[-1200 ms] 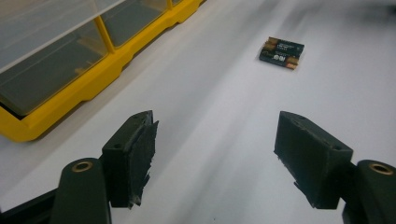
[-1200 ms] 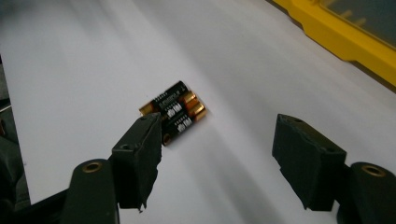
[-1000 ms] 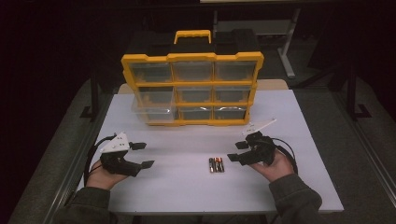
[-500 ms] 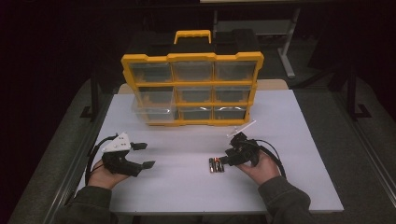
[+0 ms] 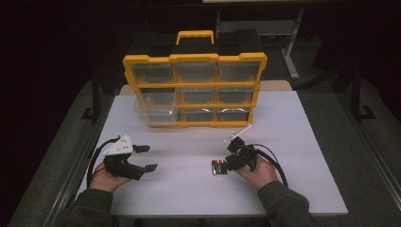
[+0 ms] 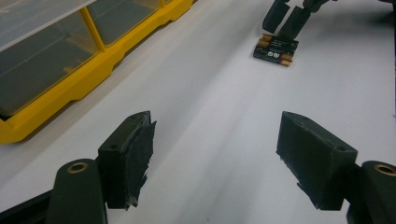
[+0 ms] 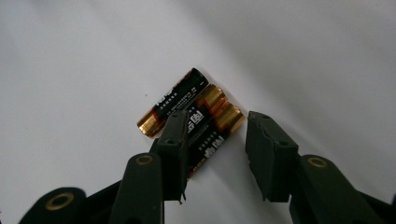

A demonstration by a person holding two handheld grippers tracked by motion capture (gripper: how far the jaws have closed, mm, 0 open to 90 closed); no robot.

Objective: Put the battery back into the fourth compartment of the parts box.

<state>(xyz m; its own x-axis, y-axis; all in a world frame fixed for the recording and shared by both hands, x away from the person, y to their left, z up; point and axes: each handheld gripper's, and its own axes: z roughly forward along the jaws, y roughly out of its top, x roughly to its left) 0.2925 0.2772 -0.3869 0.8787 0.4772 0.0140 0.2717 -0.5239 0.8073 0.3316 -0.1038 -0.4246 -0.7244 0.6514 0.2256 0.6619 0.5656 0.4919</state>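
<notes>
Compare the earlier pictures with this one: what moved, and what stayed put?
The right hand-held gripper moved left and down onto the batteries, jaws open around them, not yet closed. The left hand-held gripper, open, and the yellow drawer organizer stayed as they were.
</notes>
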